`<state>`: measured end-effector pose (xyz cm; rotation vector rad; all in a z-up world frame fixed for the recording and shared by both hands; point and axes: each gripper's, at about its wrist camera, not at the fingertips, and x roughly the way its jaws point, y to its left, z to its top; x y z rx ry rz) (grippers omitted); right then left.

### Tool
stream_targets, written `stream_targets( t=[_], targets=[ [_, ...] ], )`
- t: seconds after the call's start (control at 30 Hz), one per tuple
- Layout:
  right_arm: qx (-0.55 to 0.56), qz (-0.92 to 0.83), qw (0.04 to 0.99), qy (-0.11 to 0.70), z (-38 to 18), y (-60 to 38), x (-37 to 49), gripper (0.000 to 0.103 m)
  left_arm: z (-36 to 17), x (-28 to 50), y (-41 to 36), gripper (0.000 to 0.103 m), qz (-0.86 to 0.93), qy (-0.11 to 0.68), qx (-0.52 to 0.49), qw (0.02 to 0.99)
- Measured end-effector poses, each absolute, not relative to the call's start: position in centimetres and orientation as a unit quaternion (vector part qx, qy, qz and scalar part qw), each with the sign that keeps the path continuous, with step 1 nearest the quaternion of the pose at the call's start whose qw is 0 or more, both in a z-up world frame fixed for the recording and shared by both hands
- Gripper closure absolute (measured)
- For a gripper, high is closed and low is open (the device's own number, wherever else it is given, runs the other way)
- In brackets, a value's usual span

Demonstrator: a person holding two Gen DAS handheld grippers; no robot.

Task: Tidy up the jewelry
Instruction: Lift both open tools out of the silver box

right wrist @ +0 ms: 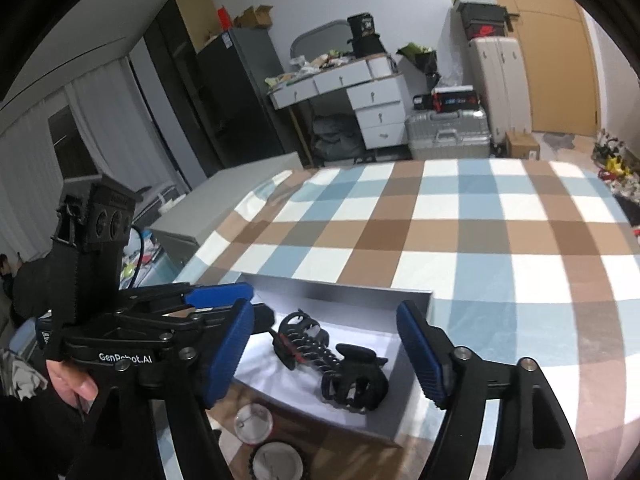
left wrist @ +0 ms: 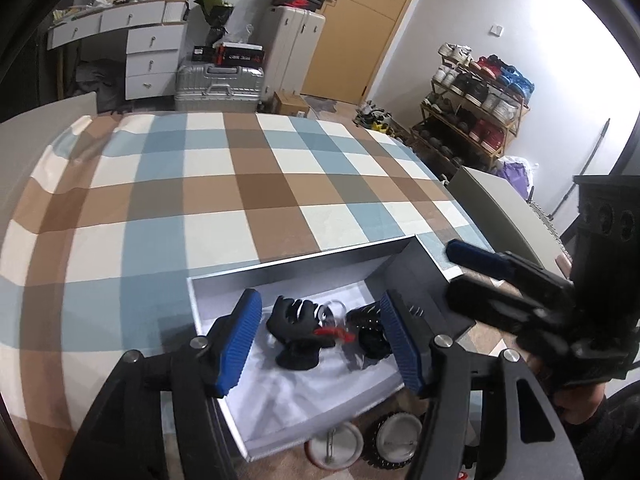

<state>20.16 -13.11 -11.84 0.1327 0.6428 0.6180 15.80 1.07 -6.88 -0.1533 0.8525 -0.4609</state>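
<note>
A grey open box (left wrist: 304,270) with white lining lies on the checked cloth. Inside it lie a black claw hair clip (left wrist: 298,328), a second black clip (left wrist: 370,330), a small red piece (left wrist: 334,333) and a clear ring (left wrist: 334,308). My left gripper (left wrist: 320,344) is open and hovers over the box, its fingers on either side of the clips. My right gripper (right wrist: 324,356) is open and empty above the box (right wrist: 340,290), over the black clips (right wrist: 352,384). Each gripper shows in the other's view, the right one (left wrist: 480,268) and the left one (right wrist: 216,300).
Two round pin badges (left wrist: 336,446) lie on the cloth just in front of the box, also seen in the right wrist view (right wrist: 254,422). The checked cloth (left wrist: 248,184) stretches beyond the box. Suitcases (left wrist: 218,86), a white desk (left wrist: 132,40) and a shoe rack (left wrist: 476,116) stand behind.
</note>
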Motion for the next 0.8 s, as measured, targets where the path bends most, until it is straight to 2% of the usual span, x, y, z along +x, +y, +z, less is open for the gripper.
stream_targets(
  t=[0.13,0.23,0.37,0.6,0.73,0.8],
  targets=[
    [0.073,0.287,0.909,0.294,-10.8,-14.0,18.8,0.013,-6.4,14.9,1.6,0.046,-0.205,0.402,-0.072,0.889],
    [0.073,0.284,0.914,0.281,-10.0,-14.3,17.6,0.011,-6.1,14.1,1.9,0.044,-0.198,0.397,-0.075,0.893],
    [0.065,0.282,0.920,0.265,-9.2,-14.2,15.7,0.007,-5.6,12.7,1.9,0.035,-0.179,0.384,-0.071,0.903],
    [0.041,0.274,0.934,0.226,-7.8,-13.9,12.2,0.003,-4.3,10.6,2.2,0.034,-0.144,0.349,-0.054,0.924],
    [0.032,0.275,0.941,0.192,-6.8,-14.1,9.8,0.000,-3.7,9.1,2.4,0.023,-0.127,0.327,-0.041,0.936],
    [0.027,0.279,0.943,0.180,-6.5,-14.0,8.8,0.000,-3.4,8.3,2.5,0.021,-0.118,0.310,-0.039,0.942]
  ],
)
